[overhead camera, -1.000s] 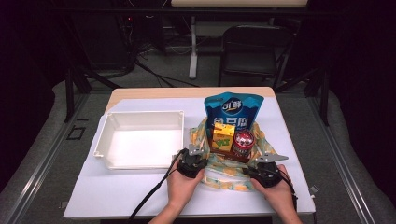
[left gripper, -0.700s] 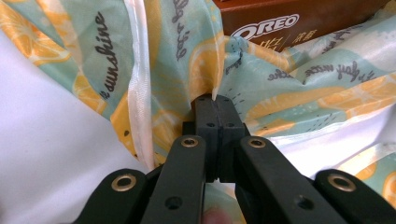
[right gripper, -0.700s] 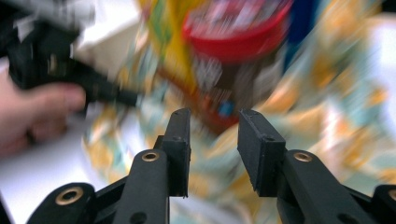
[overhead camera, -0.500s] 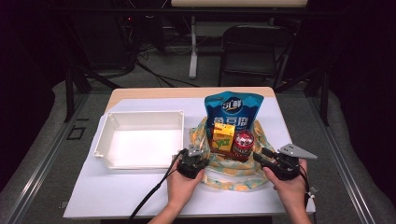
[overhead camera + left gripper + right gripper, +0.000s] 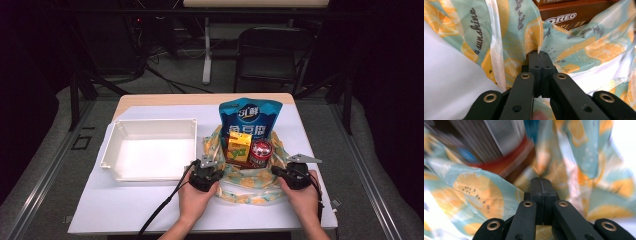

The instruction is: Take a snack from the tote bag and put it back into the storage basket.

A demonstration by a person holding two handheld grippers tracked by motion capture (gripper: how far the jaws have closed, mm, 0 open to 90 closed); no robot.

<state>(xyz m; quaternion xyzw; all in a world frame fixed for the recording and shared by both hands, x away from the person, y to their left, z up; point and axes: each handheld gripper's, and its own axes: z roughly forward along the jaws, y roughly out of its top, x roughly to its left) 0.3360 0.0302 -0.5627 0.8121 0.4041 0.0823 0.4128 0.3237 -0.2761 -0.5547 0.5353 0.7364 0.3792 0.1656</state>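
Observation:
A lemon-print cloth bag (image 5: 245, 182) lies slumped open on the white table. In it stand a blue snack pouch (image 5: 250, 117), a yellow box (image 5: 239, 145) and a red can (image 5: 260, 150). My left gripper (image 5: 207, 162) is at the bag's left rim, shut on a fold of the cloth (image 5: 516, 22) with its tips (image 5: 540, 52) pinching it. A brown Oreo box (image 5: 574, 15) lies just beyond. My right gripper (image 5: 276, 170) is at the bag's right rim. Its jaws have just been closing and now pinch the cloth (image 5: 479, 187) at their tips (image 5: 540, 178).
An empty white tray (image 5: 150, 122) sits left of the bag, close to my left gripper. A black cable trails from the left gripper to the table's front edge (image 5: 150, 231). A dark chair (image 5: 270, 50) stands behind the table.
My right gripper has swung from the bag's front right corner out to its right rim, and its grey plate now shows. The left hand has stayed put.

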